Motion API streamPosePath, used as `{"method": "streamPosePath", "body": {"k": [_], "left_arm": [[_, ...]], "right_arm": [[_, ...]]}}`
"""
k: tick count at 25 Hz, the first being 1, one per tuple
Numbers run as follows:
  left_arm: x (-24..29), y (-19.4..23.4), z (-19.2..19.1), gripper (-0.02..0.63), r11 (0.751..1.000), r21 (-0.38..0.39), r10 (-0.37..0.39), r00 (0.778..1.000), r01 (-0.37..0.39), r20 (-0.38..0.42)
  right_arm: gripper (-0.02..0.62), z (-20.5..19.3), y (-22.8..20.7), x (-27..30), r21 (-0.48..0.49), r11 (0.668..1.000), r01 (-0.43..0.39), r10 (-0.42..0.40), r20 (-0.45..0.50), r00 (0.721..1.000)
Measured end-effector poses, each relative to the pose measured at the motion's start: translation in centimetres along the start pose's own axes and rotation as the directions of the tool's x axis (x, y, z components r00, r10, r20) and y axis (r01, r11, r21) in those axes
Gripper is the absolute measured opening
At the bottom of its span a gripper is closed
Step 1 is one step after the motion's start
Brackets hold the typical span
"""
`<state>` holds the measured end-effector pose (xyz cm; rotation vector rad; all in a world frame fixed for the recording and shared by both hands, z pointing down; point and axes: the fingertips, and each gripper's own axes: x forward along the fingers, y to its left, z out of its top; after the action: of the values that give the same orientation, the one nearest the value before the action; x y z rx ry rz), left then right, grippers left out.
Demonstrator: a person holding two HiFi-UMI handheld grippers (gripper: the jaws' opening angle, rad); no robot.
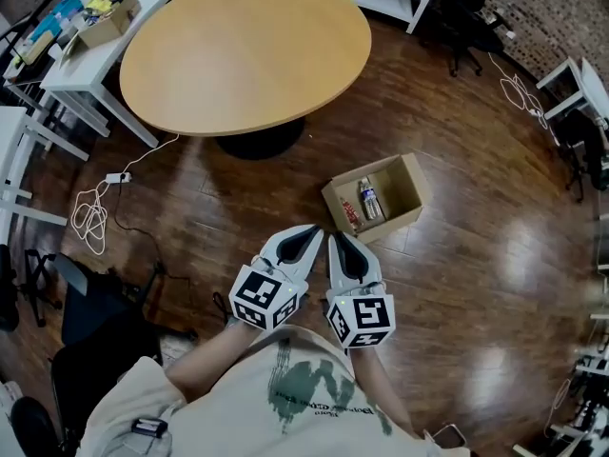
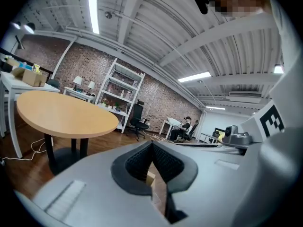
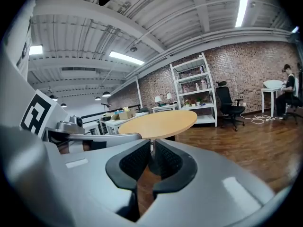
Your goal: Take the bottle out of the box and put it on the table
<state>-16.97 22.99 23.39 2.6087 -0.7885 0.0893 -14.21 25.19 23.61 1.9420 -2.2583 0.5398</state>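
Observation:
An open cardboard box (image 1: 404, 184) stands on the wooden floor, just ahead and right of my two grippers. A clear bottle (image 1: 370, 201) with a blue label lies inside it, beside a red packet. The round wooden table (image 1: 247, 46) stands further off, to the upper left. My left gripper (image 1: 316, 228) and right gripper (image 1: 333, 238) are held side by side, tips pointing toward the box's near corner. Both are shut and hold nothing. In the left gripper view the left gripper (image 2: 152, 144) shows a sliver of cardboard below its touching tips. The right gripper (image 3: 153, 143) faces the table (image 3: 161, 122).
White desks (image 1: 86, 74) with clutter stand at the far left, and a white cable (image 1: 90, 215) lies coiled on the floor. A black chair (image 1: 95, 327) is at my left. White shelving (image 2: 120, 96), office chairs and a seated person (image 2: 182, 127) are along the brick wall.

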Motion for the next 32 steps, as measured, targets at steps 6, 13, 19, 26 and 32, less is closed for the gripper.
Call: {"method": "streamPosePath", "body": {"k": [6,13,19,26,32], "left_arm": [[2.1,3.2,1.9,-0.003,0.999,-0.017,-0.027,1.000,0.027,0.009],[3.7,6.3,2.4,-0.003,0.998,-0.042,-0.053,0.999,0.053,-0.005],[5.7,7.3,2.1,-0.003,0.996,-0.052,-0.079,0.996,0.077,-0.034],[7.7,7.3,2.3,-0.003,0.994,-0.043,-0.099,0.993,0.097,-0.057],[9.9,7.0,1.6,-0.003,0.996,-0.038,-0.083,0.994,0.080,-0.076]], "right_arm": [[0.034,1.3,-0.4,3.4,-0.015,0.999,0.034,-0.035,-0.020,0.999],[0.035,1.8,-1.4,6.6,-0.016,0.996,0.087,-0.088,-0.038,0.995],[0.038,1.4,-2.9,7.9,-0.001,0.992,0.123,-0.123,-0.056,0.991],[0.038,1.6,-4.7,9.0,0.025,0.989,0.145,-0.143,-0.058,0.988],[0.040,1.6,-7.1,9.9,0.037,0.989,0.140,-0.138,-0.059,0.989]]}}
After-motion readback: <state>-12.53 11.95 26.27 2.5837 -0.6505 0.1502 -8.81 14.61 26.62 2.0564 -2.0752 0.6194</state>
